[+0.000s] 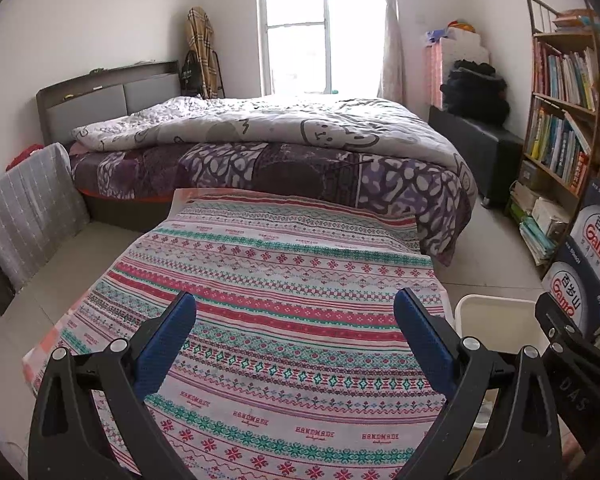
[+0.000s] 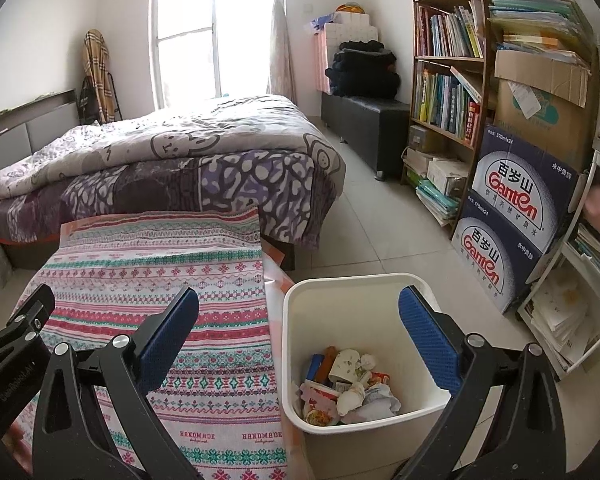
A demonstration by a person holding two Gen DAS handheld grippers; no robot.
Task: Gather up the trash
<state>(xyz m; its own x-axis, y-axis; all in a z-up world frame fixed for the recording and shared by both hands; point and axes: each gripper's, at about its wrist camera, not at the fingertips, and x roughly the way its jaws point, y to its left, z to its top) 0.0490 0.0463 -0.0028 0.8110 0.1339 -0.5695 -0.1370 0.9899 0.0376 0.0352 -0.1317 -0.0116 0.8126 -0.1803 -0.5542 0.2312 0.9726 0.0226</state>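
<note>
A white trash bin (image 2: 296,360) stands on the floor to the right of a table with a striped patterned cloth (image 1: 284,312). Inside lies a pile of trash (image 2: 346,386): crumpled paper, wrappers and small packets. My right gripper (image 2: 298,334) is open and empty, held above the bin's left rim. My left gripper (image 1: 294,334) is open and empty over the cloth. The bin's rim (image 1: 496,304) shows at the right of the left wrist view, with the right gripper's body beside it. No loose trash shows on the cloth.
A bed (image 1: 268,148) with a grey quilt stands behind the table. A bookshelf (image 2: 448,76) and stacked Ganten water boxes (image 2: 512,220) line the right wall. A black bench (image 2: 364,120) with dark clothes sits by the window. Tiled floor (image 2: 380,224) lies between bed and shelf.
</note>
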